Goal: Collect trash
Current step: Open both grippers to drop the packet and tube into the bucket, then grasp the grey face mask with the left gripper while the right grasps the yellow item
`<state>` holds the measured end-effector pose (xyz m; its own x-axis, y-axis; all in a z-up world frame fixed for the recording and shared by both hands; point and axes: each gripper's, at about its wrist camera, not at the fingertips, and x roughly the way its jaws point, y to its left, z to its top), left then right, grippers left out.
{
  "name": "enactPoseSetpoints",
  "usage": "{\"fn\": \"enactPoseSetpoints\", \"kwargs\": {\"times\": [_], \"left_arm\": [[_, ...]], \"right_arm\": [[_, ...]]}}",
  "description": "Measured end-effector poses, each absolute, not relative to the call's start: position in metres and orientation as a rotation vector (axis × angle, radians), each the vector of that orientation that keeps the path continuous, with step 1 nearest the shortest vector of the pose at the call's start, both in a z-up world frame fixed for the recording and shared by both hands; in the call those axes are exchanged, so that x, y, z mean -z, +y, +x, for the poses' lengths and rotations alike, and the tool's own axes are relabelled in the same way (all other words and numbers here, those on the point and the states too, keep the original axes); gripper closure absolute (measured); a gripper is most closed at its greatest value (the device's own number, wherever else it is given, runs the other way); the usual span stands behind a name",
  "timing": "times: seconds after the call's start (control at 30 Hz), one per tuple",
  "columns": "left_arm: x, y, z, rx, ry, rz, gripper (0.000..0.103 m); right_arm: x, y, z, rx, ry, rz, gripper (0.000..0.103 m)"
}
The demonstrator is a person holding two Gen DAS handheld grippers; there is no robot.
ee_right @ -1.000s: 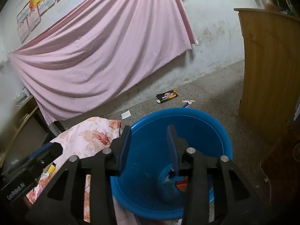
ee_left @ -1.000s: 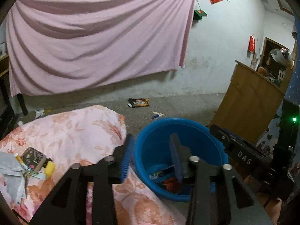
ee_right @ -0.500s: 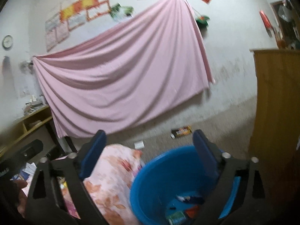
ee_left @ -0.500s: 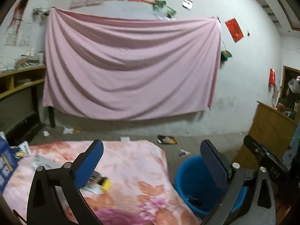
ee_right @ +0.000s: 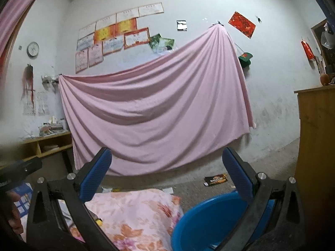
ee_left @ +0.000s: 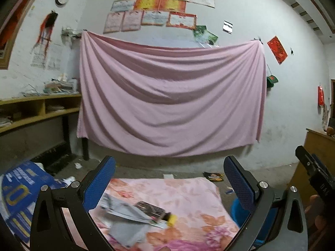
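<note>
Left gripper [ee_left: 169,184] spread wide, nothing between the blue pads [ee_left: 99,185], aimed level at the wall. Below and just forward of the gap, on the flowered cloth [ee_left: 188,196]: a flat grey wrapper [ee_left: 123,211] lying nearer the left jaw, a dark patterned packet [ee_left: 149,207] almost centred under the gap, and a small yellow-capped piece [ee_left: 171,219] touching the packet's right end. Outside the left jaw, a blue printed carton [ee_left: 21,188], blurred. Behind and below the right jaw, the blue bucket [ee_left: 236,209], mostly hidden by that jaw; contents not visible. Farther ahead, between the jaws and slightly right of centre, a black-and-orange wrapper [ee_left: 213,175] on the floor at the foot of the wall.

Right gripper [ee_right: 167,171] likewise fully spread and holding nothing. Blue bucket [ee_right: 209,219] directly under the right jaw, rim reaching toward the middle of the gap; inside too dark to read. Flowered cloth [ee_right: 136,209] under the left jaw and the gap's left half, touching or just beside the bucket rim. Black-and-orange wrapper [ee_right: 215,180] ahead on the floor, just inside the right jaw's tip. Pink sheet [ee_right: 155,113] across the wall beyond both jaws.
</note>
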<state>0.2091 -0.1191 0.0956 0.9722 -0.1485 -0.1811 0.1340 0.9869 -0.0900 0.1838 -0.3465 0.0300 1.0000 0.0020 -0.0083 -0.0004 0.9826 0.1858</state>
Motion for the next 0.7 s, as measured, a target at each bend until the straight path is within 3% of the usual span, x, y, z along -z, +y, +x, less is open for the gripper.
{"fn": "enactPoseSetpoints", "kwargs": {"times": [0.33,0.7], "left_arm": [[-0.089,-0.075,0.200,0.041,0.172,-0.082,0.002],[-0.049,-0.047,0.207,-0.008,0.313,-0.061,0.002]], "right_arm": [[-0.029,-0.313,0.195,-0.055,0.017,0.160,0.000],[-0.011,-0.268,0.223,-0.149,0.160,0.067,0.000]]}}
